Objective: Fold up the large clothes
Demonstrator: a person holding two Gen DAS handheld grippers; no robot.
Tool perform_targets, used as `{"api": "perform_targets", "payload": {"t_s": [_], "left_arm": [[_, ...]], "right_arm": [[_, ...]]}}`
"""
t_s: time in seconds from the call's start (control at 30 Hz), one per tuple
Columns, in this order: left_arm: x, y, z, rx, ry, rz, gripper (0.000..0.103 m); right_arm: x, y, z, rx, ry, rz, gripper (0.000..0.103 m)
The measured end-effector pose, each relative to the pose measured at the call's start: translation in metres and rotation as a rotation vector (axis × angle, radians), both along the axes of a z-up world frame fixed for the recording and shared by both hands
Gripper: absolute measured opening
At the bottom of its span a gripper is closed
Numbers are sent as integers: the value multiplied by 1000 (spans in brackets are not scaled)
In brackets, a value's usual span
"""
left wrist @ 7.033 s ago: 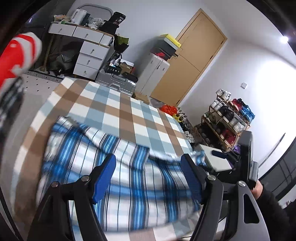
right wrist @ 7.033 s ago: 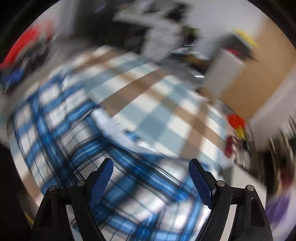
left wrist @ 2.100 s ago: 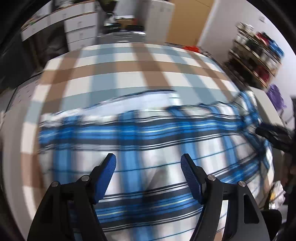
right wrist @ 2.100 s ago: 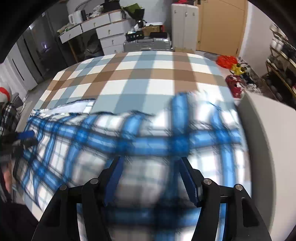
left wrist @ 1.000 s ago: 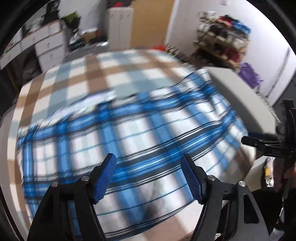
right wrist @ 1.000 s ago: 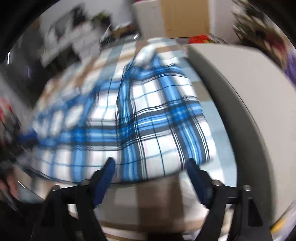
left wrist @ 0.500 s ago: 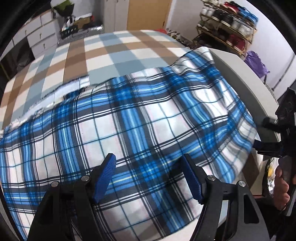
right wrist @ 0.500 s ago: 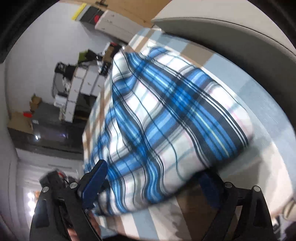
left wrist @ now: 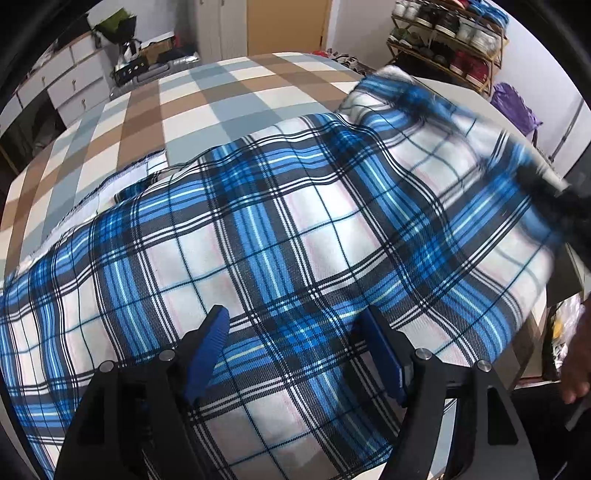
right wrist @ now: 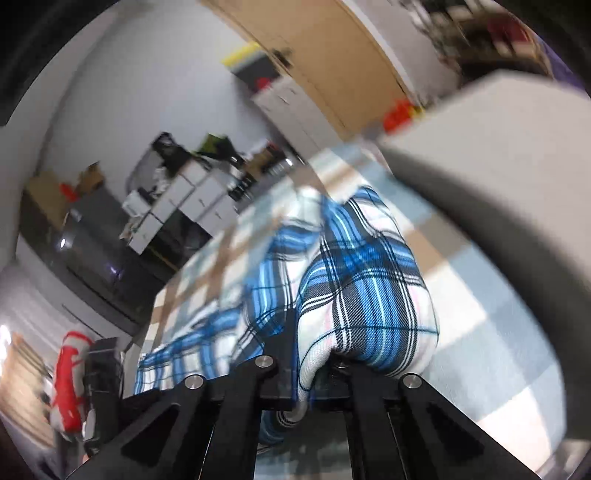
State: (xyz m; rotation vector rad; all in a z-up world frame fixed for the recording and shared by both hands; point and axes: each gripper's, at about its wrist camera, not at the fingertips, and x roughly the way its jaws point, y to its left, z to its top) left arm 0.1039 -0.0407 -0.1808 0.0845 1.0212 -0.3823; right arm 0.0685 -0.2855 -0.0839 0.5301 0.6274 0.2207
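A large blue, white and black plaid garment [left wrist: 295, 221] lies spread over a bed with a brown, grey and white checked cover [left wrist: 221, 85]. My left gripper [left wrist: 295, 332] hovers just above the garment's near part, jaws open, nothing pinched between its blue pads [left wrist: 207, 343]. My right gripper [right wrist: 314, 365] is shut on the garment's right-hand edge [right wrist: 362, 288], and the fabric bunches up and over its closed jaws. In the left wrist view the right gripper [left wrist: 554, 195] is a dark blur at the garment's far right.
A pale grey padded ledge [right wrist: 498, 166] runs along the bed's right side. A shoe rack [left wrist: 450, 33] and a purple bag [left wrist: 513, 107] stand beyond it. White drawers [left wrist: 74, 81] and a wooden door [left wrist: 288, 22] are at the back. A hand [left wrist: 576, 362] shows at lower right.
The right gripper went from wide open beside the garment's edge to shut on it, and the fabric there has bunched up. The left gripper has sunk closer to the garment.
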Motion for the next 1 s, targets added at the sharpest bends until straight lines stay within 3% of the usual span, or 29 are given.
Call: {"api": "perform_targets", "payload": {"t_s": [0.17, 0.27, 0.4, 0.43, 0.57, 0.63, 0.7, 0.93, 1.0], "left_arm": [[0, -22, 2, -31, -10, -67, 69], [3, -45, 5, -90, -4, -145, 69], [13, -68, 18, -267, 103, -273, 69], [13, -66, 24, -265, 97, -262, 69], [6, -38, 45, -103, -41, -152, 69], [10, -21, 29, -57, 7, -123, 69], [13, -12, 12, -60, 54, -101, 68], [8, -30, 8, 11, -14, -87, 69], [16, -34, 10, -30, -4, -77, 69]], "right_arm": [[-13, -6, 23, -104, -49, -13, 2], [-16, -19, 40, -188, -67, -27, 1], [-29, -36, 79, -247, -137, -71, 1], [-30, -38, 85, -268, -148, -77, 1], [-27, -37, 88, -313, -131, -70, 2], [-24, -36, 83, -314, -121, -58, 2], [-21, -33, 84, -311, -130, -45, 2], [-16, -21, 98, -281, -171, 4, 2], [-9, -17, 105, -288, -181, 11, 1]]}}
